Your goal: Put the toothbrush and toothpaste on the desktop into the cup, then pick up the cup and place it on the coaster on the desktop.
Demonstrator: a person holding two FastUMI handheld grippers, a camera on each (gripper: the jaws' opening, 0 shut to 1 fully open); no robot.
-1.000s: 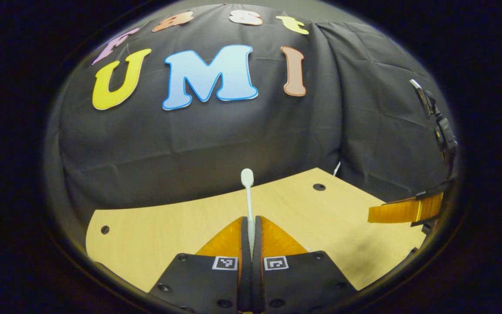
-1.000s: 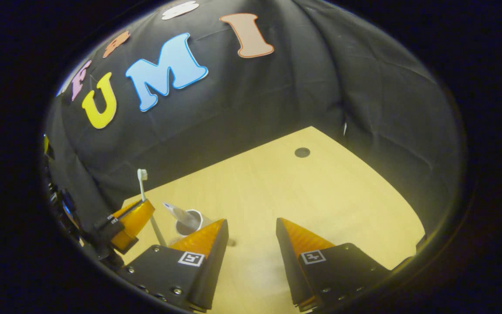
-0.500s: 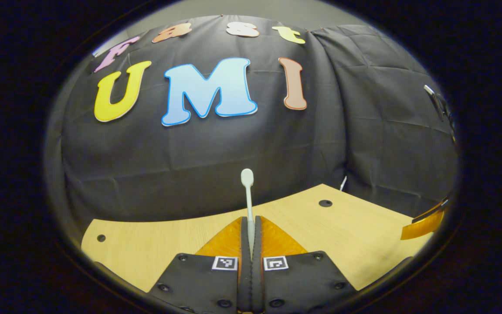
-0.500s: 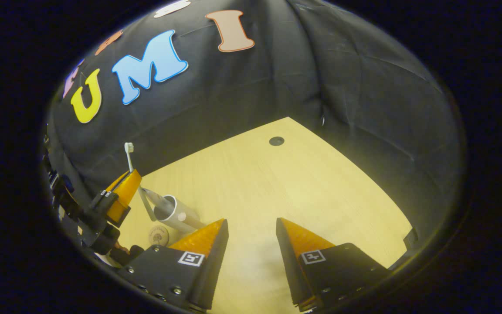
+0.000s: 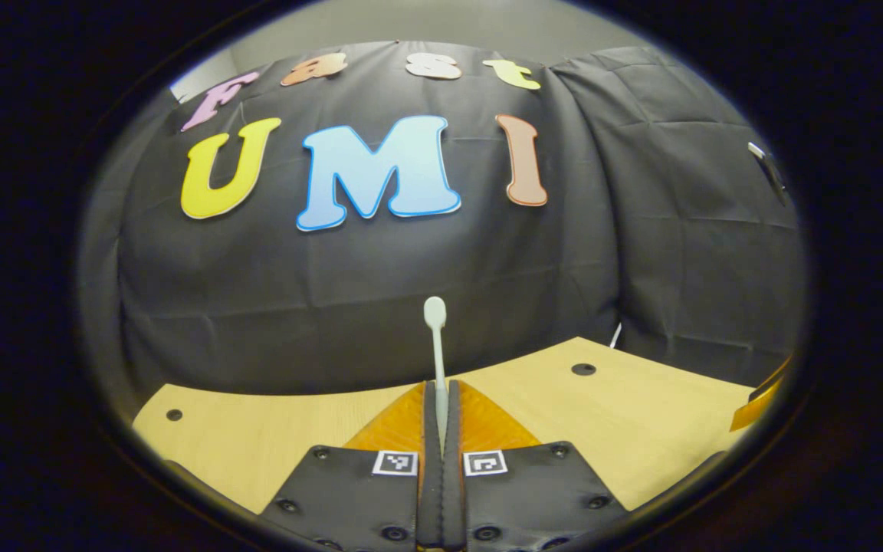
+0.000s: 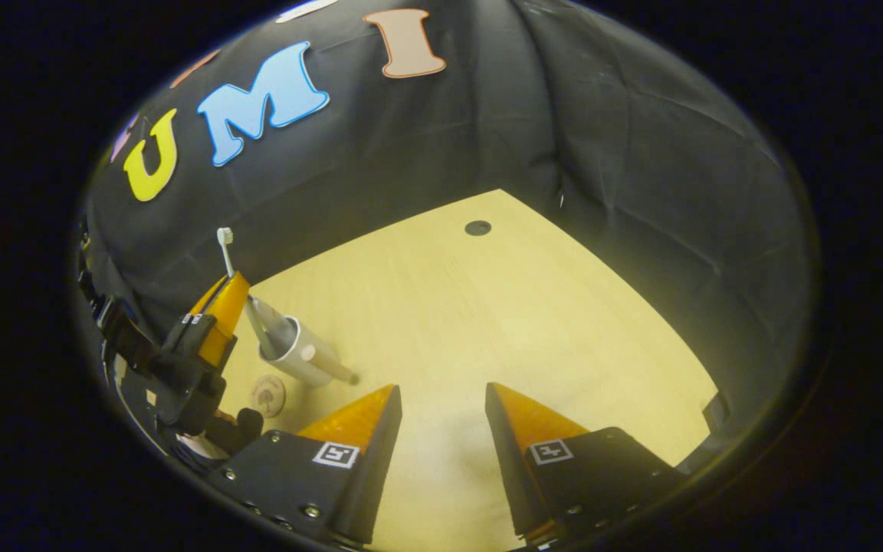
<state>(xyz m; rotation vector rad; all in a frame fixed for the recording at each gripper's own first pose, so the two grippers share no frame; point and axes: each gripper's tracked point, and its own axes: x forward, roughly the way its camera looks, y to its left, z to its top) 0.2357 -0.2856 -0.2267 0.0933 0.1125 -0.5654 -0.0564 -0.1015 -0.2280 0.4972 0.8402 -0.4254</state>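
Two grippers to report, nearest things first. Closest in the left gripper view, my left gripper (image 5: 441,399) is clenched on the toothbrush (image 5: 436,345): both fingers press flat against its handle, and the head stands up beyond the tips, in front of the booth wall. I judge I hold it low on the handle so that the free lower end can go into the cup first.

Nearest in the right gripper view, my right gripper (image 6: 441,399) is released, its fingers spread with bare desktop (image 6: 503,307) between them and nothing in its hold. I take it to be waiting, kept to one side so the left has room to work.

Farther off to the left in that view sits the cup (image 6: 292,353), white-rimmed, on the desktop, with the toothpaste (image 6: 267,326) already leaning out of its mouth. The left gripper (image 6: 219,314) is just beside the cup's rim, with the toothbrush (image 6: 225,249) upright and its bristles on top. Whether the lower end is yet inside the cup I cannot tell; the fingers hide it.

Just beside the cup, nearer me, lies the round coaster (image 6: 267,395), flat and bare. So one item is in, the second is at the rim, and the cup has not yet gone onto the coaster
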